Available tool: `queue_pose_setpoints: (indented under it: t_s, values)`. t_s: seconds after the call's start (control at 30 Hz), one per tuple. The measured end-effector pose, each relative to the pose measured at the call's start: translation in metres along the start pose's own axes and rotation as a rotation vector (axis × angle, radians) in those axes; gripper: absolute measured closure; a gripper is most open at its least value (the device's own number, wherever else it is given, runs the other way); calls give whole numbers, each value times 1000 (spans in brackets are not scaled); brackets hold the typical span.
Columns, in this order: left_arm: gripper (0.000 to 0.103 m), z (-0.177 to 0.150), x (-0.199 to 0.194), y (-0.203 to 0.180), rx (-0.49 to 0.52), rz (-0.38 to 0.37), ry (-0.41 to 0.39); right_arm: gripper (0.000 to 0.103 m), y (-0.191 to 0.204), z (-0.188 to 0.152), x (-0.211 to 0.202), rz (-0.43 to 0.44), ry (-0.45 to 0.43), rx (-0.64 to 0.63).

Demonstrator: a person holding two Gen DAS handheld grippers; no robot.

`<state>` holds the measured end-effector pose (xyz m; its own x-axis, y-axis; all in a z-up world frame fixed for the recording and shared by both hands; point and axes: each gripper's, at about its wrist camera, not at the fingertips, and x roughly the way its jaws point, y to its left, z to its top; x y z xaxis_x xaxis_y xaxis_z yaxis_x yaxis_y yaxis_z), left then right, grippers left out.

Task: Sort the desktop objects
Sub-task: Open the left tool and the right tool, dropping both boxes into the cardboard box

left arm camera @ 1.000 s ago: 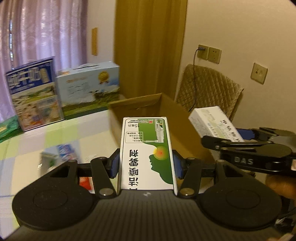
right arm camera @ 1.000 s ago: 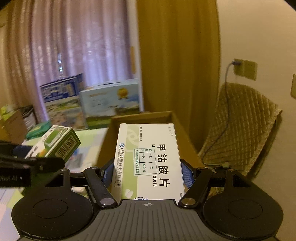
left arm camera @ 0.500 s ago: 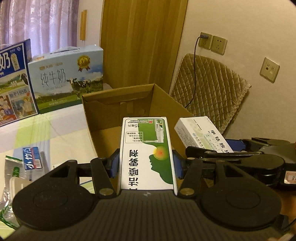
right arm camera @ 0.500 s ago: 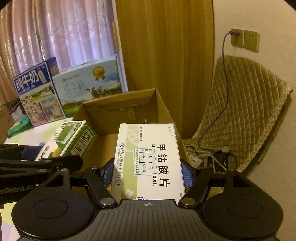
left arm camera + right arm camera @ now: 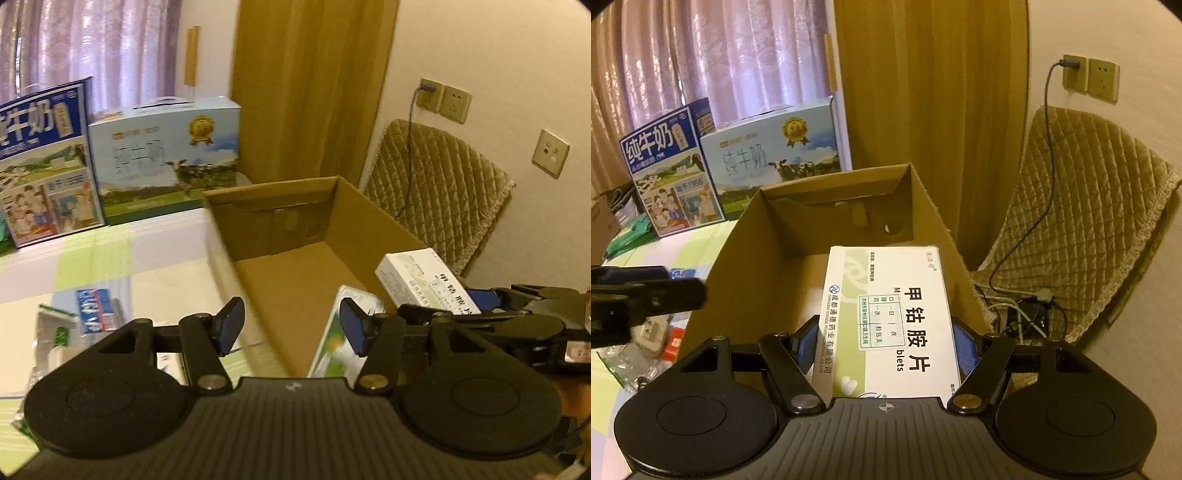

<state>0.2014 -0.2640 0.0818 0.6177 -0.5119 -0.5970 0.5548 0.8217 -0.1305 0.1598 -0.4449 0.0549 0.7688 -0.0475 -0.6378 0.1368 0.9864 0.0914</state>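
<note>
Dropping toward 5 o'clock into the cardboard box (image 5: 295,284), green carton (image 5: 340,339) leaves the left hand-held gripper (image 5: 290,323), now spread wide and empty, one item sorted; right hand-held gripper (image 5: 884,345) stays clamped on white medicine box (image 5: 890,317).

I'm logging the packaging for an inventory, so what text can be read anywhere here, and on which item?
"甲钴胺片", "blets": white medicine box in the right gripper.
"成都通德药业有限公司": its left edge.
"纯牛奶": dark blue milk carton.
"纯牛奶", faint: light blue milk carton.
Green box below the open left gripper: blurred, unreadable.
</note>
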Motion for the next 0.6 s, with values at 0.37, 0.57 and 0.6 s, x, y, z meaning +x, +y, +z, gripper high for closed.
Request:
queue_pose_setpoints:
  t_s: [0.37,0.57,0.6]
  values:
    - [36,-34,-57,43,-46,72,-31,8,9,-1,-30,12,-108,-16]
    - [21,-67,-92,73,-91,142,-18,2,29,-16,-72,53,-195,-44]
    - [19,-73,-99,79,-101,155,-14,2,35,-21,-79,56,-203,-51]
